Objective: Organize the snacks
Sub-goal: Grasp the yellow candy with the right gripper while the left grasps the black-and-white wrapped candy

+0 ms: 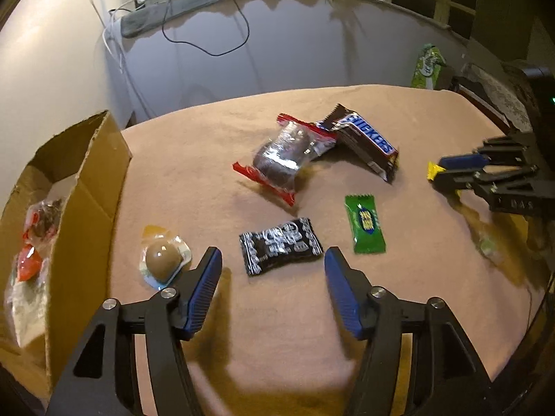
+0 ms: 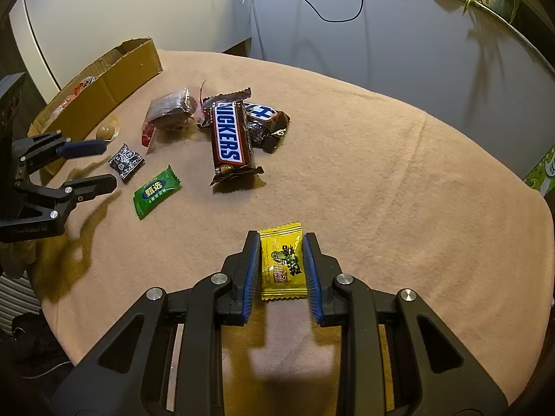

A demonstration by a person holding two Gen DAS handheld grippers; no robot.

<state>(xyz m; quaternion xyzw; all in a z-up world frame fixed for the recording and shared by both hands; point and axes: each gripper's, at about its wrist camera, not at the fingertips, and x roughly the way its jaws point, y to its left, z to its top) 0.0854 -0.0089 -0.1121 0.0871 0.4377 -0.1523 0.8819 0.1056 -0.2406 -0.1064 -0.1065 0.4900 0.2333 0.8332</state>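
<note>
Snacks on a tan cloth, a cardboard box at its left edge.

The cloth is bare right of the right gripper; its fingers close on a yellow candy. The box, left of the left gripper, holds a few wrapped snacks. The left fingers stand wide open and hold nothing; a black candy lies just ahead between them, a green candy beyond the right finger.

Legible txt: "SNICKERS" on brown bar wrapper; Chinese chars "甄选" on green candy pkt; yellow sachet and black-white pkt print unclear, possibly Chinese.
</note>
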